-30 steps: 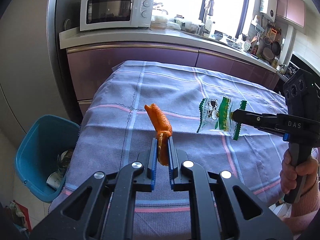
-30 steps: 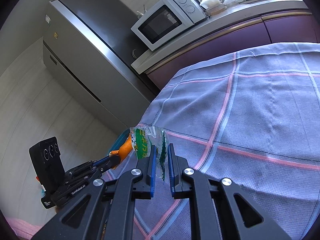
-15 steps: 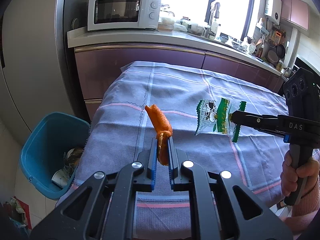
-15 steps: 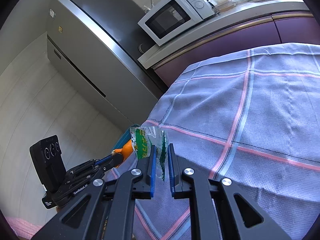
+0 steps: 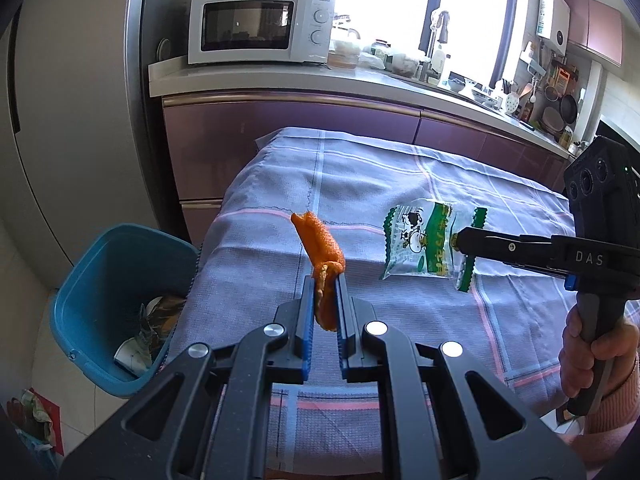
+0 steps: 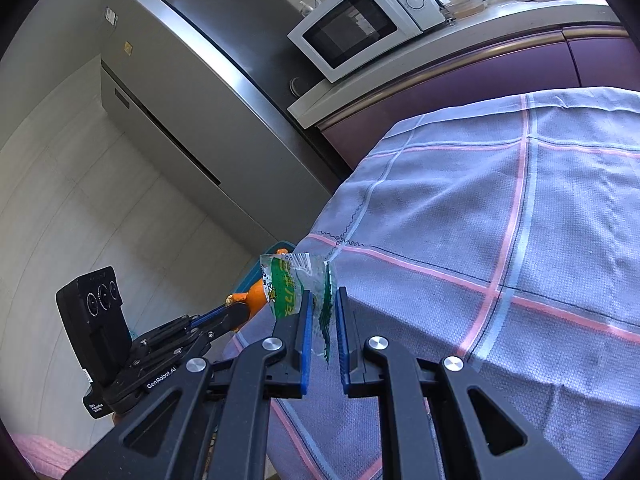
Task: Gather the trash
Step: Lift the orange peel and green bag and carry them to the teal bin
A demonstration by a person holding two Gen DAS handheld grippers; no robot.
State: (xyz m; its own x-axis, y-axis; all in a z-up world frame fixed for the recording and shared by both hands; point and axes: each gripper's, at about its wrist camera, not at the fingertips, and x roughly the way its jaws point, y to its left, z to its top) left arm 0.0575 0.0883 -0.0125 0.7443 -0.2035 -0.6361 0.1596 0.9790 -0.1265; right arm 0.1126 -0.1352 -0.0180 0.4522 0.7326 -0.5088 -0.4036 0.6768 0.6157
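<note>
My left claw (image 5: 324, 292) still grips the orange peel (image 5: 320, 248), now carried closer to the table's (image 5: 400, 184) left edge above the blue bin (image 5: 116, 304); my right claw (image 6: 322, 316) still pinches the wrapper (image 6: 292, 284). Dropping comes next.

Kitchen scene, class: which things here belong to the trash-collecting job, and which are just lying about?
Part of the job:
orange peel in the left gripper
snack wrapper in the right gripper
blue bin

Just lying about:
microwave
fridge
tablecloth
</note>
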